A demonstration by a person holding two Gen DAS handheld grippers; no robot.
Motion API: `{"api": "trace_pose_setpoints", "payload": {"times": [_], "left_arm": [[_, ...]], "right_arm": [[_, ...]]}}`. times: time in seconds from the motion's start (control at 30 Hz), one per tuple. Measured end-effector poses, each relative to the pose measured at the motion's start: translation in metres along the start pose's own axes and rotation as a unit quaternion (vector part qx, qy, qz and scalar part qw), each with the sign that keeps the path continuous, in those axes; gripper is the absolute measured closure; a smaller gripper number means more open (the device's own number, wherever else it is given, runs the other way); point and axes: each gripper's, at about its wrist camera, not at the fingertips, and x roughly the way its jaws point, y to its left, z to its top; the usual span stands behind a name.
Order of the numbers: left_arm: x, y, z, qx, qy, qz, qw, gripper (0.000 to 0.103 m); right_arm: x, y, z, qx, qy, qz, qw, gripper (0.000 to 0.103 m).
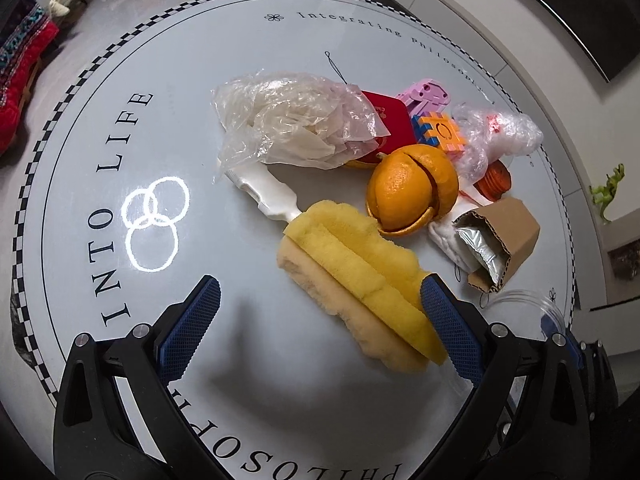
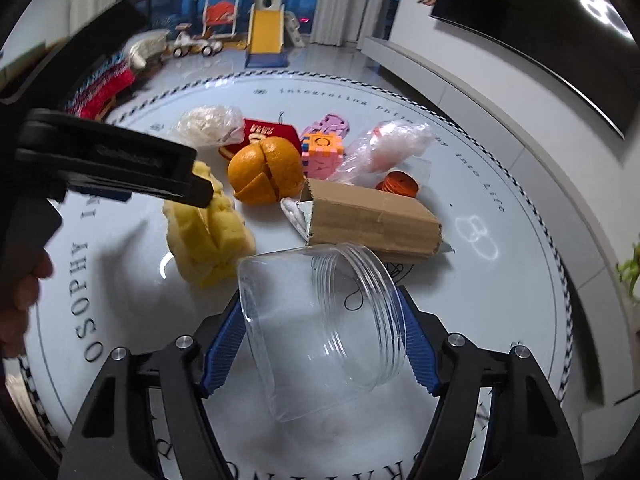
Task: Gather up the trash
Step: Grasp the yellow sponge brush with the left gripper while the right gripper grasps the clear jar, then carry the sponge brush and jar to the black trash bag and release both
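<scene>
- The left gripper (image 1: 320, 308) hung over the round white table (image 1: 100, 280) with its 2 jaws wide apart and nothing between them; its right finger (image 1: 448, 320) lay against the end of the yellow sponge brush (image 1: 352, 276).
- The brush lay flat, its white handle (image 1: 264, 192) reaching under a crumpled plastic bag (image 1: 296, 120).
- Just right sat the orange peel (image 1: 412, 196), with a red packet (image 1: 392, 120) and foam puzzle blocks (image 1: 440, 128) behind.
- A cardboard sleeve (image 2: 368, 216) lay beside the peel.
- The right gripper (image 2: 320, 344) was clamped on a clear plastic jar (image 2: 320, 320), tilted on its side just above the table.
</scene>
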Motion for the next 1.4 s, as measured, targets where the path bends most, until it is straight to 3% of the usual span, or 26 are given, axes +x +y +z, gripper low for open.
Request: {"api": "trace_pose_setpoints", "payload": {"times": [0.1,0.2,0.37,0.47,0.63,0.97,1.2,1.4], "left_arm": [[0.005,-0.003,0.001,-0.040,0.016,-0.010,0.9990,0.006],[0.015,-0.008,0.003,-0.058,0.026,-0.016,0.9979,0.006],[0.031,-0.024,0.005,-0.031,0.026,-0.038,0.9984,0.007],[0.028,-0.030,0.006,0.005,0.013,-0.068,0.9976,0.033],[0.010,-0.017,-0.003,0.041,0.012,-0.096,0.9944,0.039],[-0.048,0.060,-0.040,0.076,-0.049,-0.103,0.9905,0.039],[-0.086,0.134,-0.055,0.063,-0.104,-0.062,0.9907,0.039],[-0.116,0.209,-0.071,0.039,-0.149,-0.006,0.9880,0.039]], "right_arm": [[-0.014,-0.006,-0.006,0.044,-0.017,0.017,0.999,0.031],[-0.026,-0.007,-0.011,0.068,-0.030,0.005,0.997,0.031],[-0.037,-0.012,-0.014,0.102,-0.039,-0.002,0.994,0.032],[-0.041,-0.012,-0.013,0.110,-0.042,-0.001,0.993,0.033],[-0.046,-0.001,-0.010,0.105,-0.043,0.008,0.993,0.033],[-0.060,0.049,-0.001,0.088,-0.055,0.038,0.994,0.034],[-0.065,0.125,0.020,0.049,-0.063,0.085,0.993,0.034],[-0.055,0.199,0.046,0.017,-0.058,0.154,0.986,0.034]]}}
